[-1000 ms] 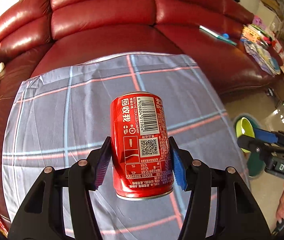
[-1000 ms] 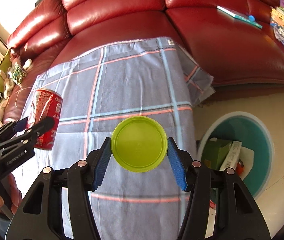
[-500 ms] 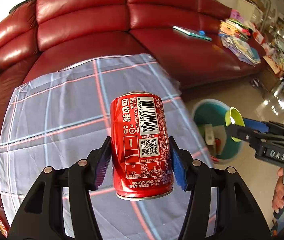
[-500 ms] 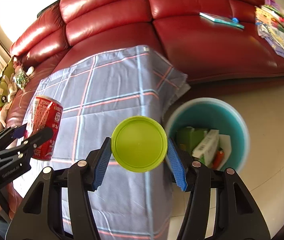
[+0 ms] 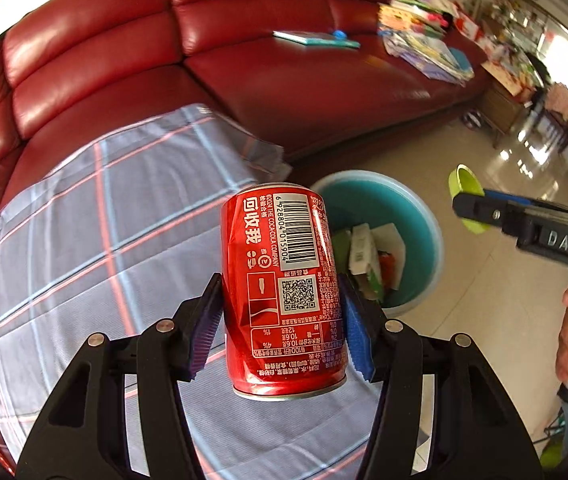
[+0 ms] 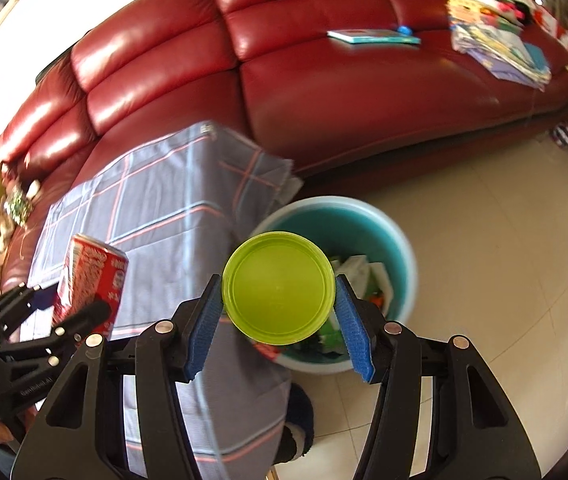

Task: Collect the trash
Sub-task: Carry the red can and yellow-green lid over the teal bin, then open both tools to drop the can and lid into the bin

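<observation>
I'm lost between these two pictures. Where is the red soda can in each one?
Left wrist view: the red soda can sits centre frame, clamped in the left gripper.
Right wrist view: the same can shows at the left edge, over the plaid cloth.
Shared landmark: the round teal trash bin on the floor beside the cloth.

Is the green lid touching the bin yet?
Apart. The right wrist view shows the lid clamped in the right gripper, held in the air above the bin. The left wrist view shows floor between them.
</observation>
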Demonstrator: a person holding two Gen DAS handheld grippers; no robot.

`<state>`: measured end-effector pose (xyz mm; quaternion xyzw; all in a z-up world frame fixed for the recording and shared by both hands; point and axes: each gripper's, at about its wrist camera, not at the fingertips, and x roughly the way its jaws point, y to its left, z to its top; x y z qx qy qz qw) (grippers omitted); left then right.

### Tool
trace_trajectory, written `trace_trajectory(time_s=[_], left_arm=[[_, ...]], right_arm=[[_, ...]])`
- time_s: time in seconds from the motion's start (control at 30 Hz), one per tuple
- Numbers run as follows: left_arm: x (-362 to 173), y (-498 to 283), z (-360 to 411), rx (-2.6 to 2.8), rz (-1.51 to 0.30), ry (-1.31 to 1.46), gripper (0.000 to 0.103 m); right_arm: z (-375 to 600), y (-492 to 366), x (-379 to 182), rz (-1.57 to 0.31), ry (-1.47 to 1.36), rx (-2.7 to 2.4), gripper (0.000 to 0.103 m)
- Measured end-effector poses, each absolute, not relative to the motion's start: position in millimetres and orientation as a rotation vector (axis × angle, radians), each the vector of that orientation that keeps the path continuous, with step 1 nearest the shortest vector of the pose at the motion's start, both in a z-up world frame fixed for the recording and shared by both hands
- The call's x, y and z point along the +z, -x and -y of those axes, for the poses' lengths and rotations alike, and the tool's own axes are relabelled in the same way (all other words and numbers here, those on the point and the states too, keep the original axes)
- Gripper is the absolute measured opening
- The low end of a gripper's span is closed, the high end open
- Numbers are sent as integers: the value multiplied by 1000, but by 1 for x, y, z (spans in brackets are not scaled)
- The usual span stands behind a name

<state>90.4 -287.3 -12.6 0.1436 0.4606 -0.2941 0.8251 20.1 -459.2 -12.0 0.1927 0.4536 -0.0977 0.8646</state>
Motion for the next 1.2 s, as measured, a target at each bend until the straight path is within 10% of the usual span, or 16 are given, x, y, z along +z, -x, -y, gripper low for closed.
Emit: trace_trajectory(time_s=[1.1, 1.2], left_arm=[[-90, -114, 426, -776, -1126, -409, 55], [-95, -118, 429, -761, -1140, -409, 72]], right_arm=[[547, -27, -77, -1039, -513, -310, 57], [548, -28, -80, -1046, -512, -311, 57]])
